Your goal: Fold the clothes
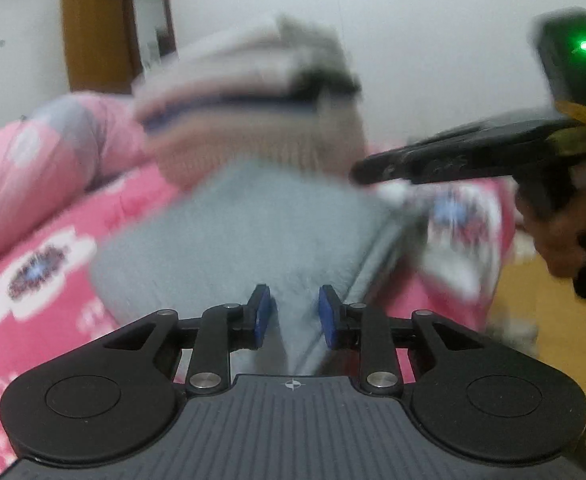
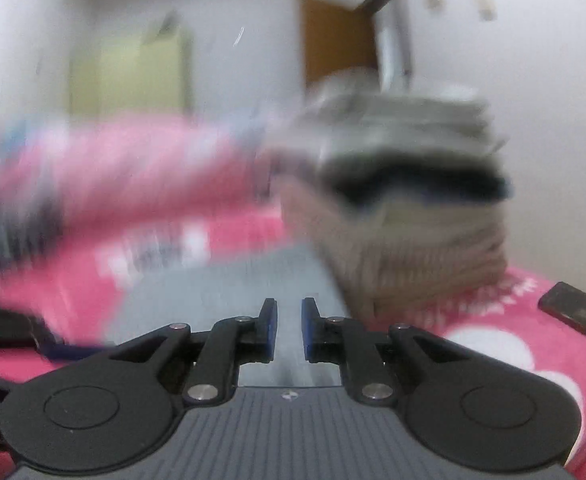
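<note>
From the left wrist view I see my left hand-held gripper (image 1: 293, 312) with its blue pads parted, and a raised fold of the grey garment (image 1: 233, 240) sits in the gap between them. The pads look clear of the cloth on both sides, so I read this hand-held gripper as released, though the blur makes the edges soft. The grey garment lies folded on the pink flowered bedspread (image 1: 33, 272) of the bed, directly in front of me.

Behind the garment stands a stack of folded clothes (image 1: 249, 96), mixed grey, white, dark and beige layers, touching the garment's far edge. A pink quilt (image 1: 45, 148) is bunched up to the left of the stack.

My right hand-held gripper (image 1: 357, 176) comes in from the right of that view, above the garment's right edge, with a hand (image 1: 561, 240) around its grip and a green light on its body.

In the right wrist view the right hand-held gripper (image 2: 289, 330) shows a narrow gap between its pads, with nothing pinched there; it hangs released over the grey garment. The stack rises just beyond, to the right. A dark flat object (image 2: 577, 312) lies on the bedspread at the far right; I cannot tell what it is.
</note>
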Motion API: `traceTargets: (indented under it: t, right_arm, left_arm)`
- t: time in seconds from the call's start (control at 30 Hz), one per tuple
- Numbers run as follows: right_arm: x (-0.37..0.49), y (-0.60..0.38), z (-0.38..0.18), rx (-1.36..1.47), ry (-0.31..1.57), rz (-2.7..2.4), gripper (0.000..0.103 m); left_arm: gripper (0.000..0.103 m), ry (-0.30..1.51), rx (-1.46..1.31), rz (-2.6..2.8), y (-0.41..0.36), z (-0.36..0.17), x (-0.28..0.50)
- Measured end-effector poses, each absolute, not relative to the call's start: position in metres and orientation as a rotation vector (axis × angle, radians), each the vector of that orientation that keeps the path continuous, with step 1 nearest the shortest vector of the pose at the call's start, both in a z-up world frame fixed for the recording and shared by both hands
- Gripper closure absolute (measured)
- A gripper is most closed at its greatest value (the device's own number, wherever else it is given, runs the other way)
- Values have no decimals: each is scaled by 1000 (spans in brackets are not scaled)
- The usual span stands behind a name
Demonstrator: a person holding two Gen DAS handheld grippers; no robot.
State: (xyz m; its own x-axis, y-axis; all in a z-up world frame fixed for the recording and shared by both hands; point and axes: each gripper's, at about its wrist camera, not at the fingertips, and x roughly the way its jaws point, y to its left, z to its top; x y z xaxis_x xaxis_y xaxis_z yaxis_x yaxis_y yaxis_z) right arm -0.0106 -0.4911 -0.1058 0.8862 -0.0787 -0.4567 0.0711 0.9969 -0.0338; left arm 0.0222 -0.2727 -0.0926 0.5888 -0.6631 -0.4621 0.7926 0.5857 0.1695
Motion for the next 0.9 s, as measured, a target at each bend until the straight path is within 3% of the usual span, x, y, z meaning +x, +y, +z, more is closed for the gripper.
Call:
traceTargets:
  t: [0.07,0.23,0.4,0.53,0.7,0.83,0.9]
  right_arm:
    - [-8,-501,-121,-7,489,-49,89]
    - [-6,-495,-77,-53,443,-78,87]
    - [31,-494,-110,-135,531,-17,86]
    - [41,-484,-67,-158,491,-26,86]
    - [87,-468,-43,-273,460,31,86]
    - [141,-472,-81,-323,611,8,86]
    - [158,-485,-98,-253,670,15,85]
  left_arm:
    - [70,357,396,-847,-276,-96,14]
    - [66,375,340,-830,-276,-99,17]
    - [65,381,315,-848,-270,-95,17]
    - [64,411,148,-924,-242,-66,21]
    - [56,254,147,-870,-236,-40,20]
    - [56,361,346,-780,-271,-86,43]
    - [56,305,322,-768,-269,-103,37]
